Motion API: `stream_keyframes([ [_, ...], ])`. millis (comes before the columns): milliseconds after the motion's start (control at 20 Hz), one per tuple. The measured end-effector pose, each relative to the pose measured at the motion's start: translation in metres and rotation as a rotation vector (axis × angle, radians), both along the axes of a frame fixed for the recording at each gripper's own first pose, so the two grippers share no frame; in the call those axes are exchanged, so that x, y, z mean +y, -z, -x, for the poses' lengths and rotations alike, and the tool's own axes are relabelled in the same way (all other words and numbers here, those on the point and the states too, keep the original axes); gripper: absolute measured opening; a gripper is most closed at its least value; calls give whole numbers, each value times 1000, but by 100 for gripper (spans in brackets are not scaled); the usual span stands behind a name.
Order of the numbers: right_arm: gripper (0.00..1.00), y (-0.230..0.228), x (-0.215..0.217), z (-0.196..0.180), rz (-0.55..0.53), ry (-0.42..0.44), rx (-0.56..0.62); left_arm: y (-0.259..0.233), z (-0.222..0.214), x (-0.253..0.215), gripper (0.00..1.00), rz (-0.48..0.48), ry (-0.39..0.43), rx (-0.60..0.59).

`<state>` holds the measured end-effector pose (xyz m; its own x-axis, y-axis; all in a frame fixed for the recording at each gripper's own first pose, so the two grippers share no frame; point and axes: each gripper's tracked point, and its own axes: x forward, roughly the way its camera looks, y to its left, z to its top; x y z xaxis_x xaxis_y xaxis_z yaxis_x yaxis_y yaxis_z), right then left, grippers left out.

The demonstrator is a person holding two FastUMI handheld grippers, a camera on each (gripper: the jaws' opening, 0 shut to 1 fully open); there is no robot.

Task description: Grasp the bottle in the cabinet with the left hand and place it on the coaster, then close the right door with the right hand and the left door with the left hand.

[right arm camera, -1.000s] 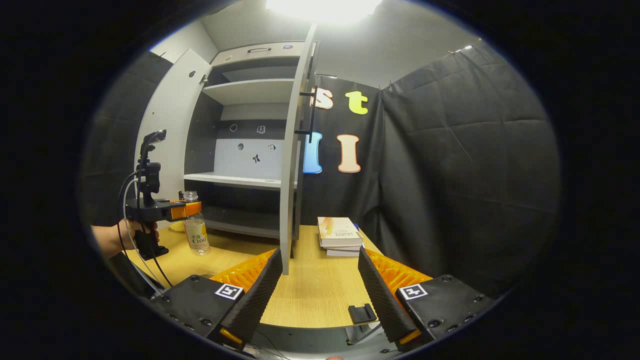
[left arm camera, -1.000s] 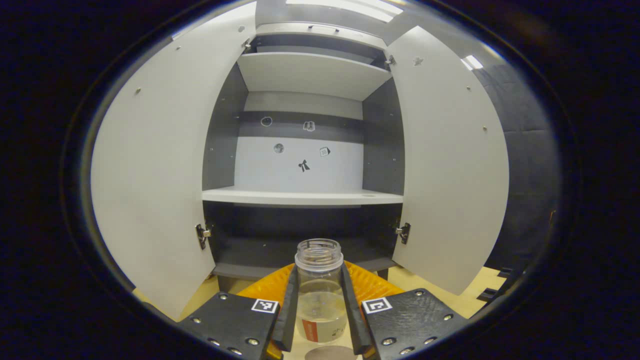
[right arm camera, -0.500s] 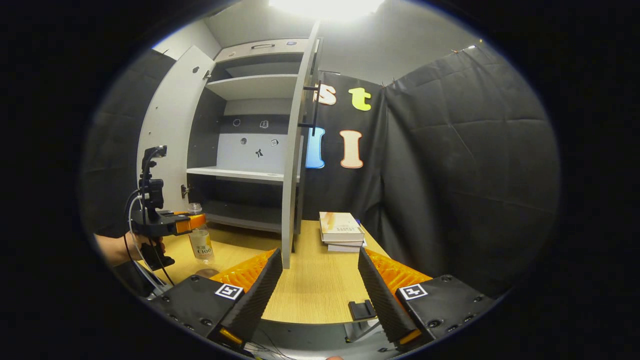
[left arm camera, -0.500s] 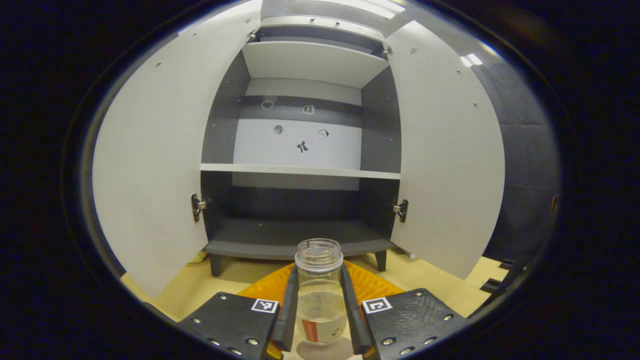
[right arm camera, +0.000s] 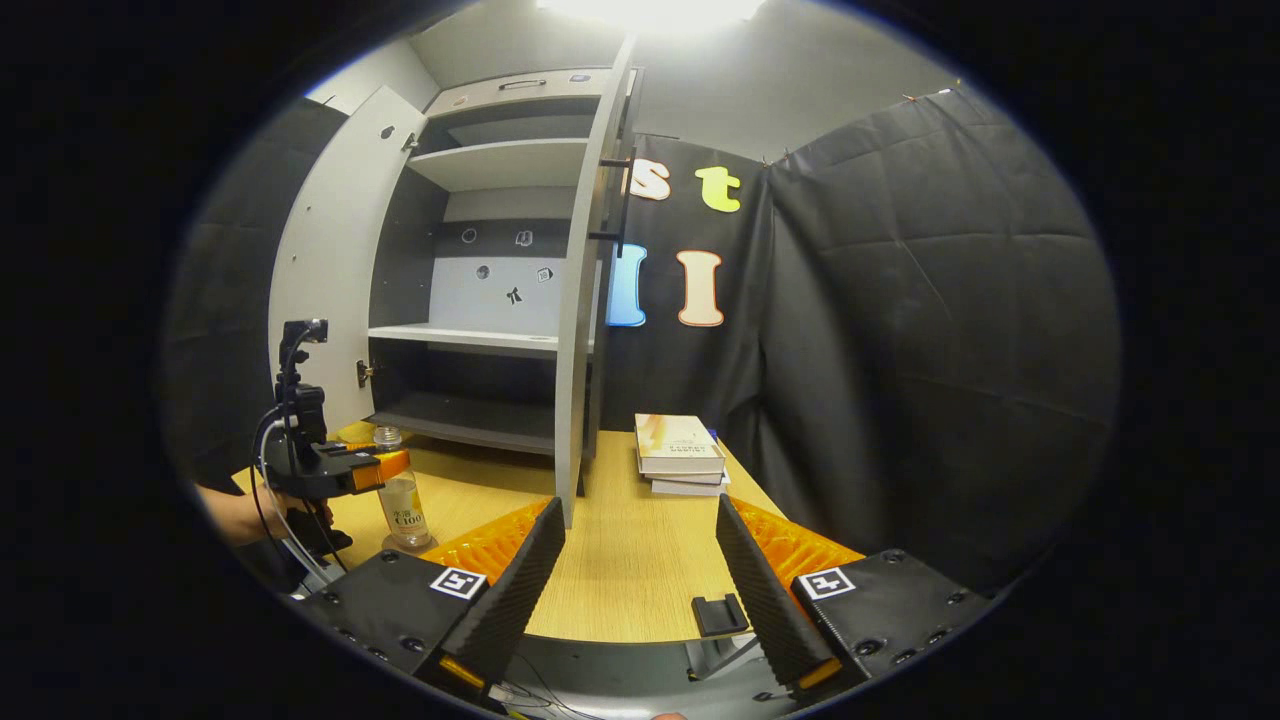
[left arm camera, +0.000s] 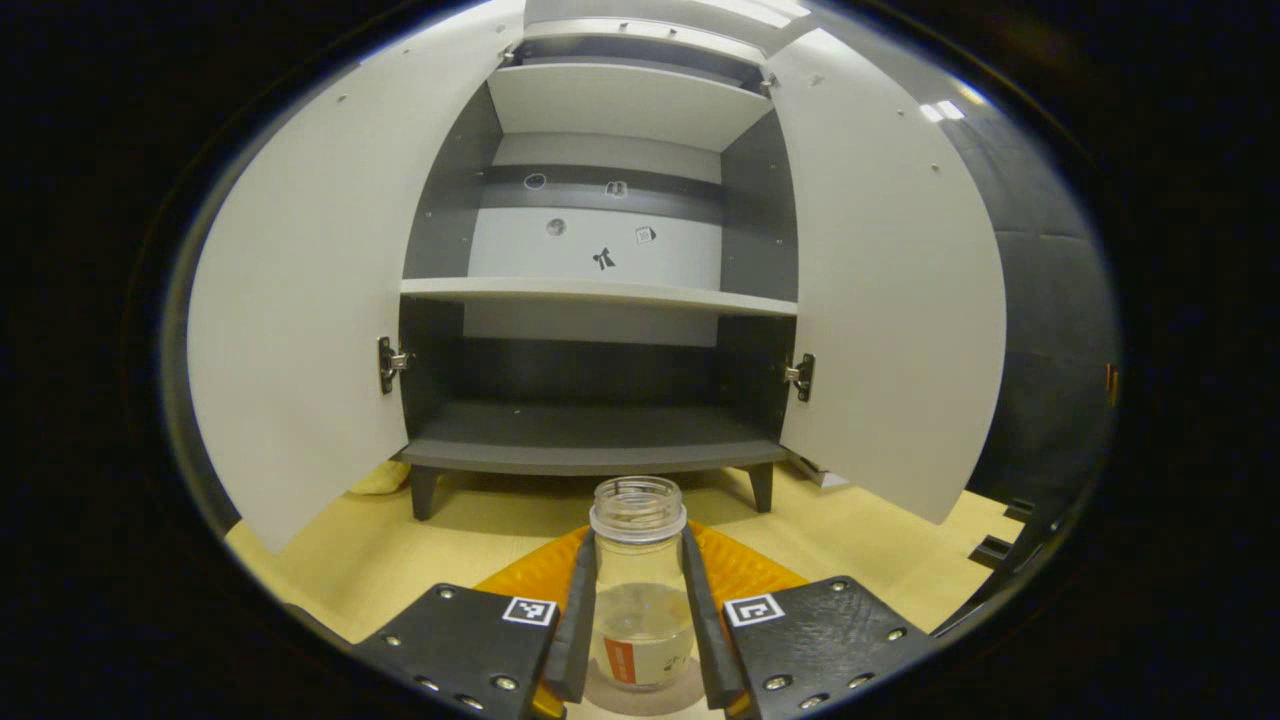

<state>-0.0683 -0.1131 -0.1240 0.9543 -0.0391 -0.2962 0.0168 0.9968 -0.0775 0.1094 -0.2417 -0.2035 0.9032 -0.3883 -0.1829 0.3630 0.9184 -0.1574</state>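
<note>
Upright, clear plastic bottle (left arm camera: 638, 590) — pinched by left gripper (left arm camera: 638, 640).

R gripper (right arm camera: 640, 580) fingers spread wide over tabletop (right arm camera: 620, 560). At 9 o'clock, L gripper (right arm camera: 385, 470) pinches bottle (right arm camera: 402, 505) w/ base on coaster (right arm camera: 408, 546). Cabinet (right arm camera: 480, 280) doors open; books (right arm camera: 680, 455) at 12.

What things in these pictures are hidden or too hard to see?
- Coaster: in the left gripper view the bottle and the left gripper cover most of it; whether the bottle's base touches it cannot be told.
- Bottle label: too small to make out in the right gripper view.
- Stack of books: cover details too small.
- Yellow object: behind the left door, mostly hidden.
- Person's hand: cut off by the image edge.
</note>
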Motion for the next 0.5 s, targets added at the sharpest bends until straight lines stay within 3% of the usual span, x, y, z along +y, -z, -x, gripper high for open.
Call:
stream_keyframes([
  [350,96,1,5,-7,-7,-9,2,2,0,0,46,3,-31,1],
  [500,97,-2,6,-8,-5,-15,-7,3,0,5,51,-20,-57,3],
])
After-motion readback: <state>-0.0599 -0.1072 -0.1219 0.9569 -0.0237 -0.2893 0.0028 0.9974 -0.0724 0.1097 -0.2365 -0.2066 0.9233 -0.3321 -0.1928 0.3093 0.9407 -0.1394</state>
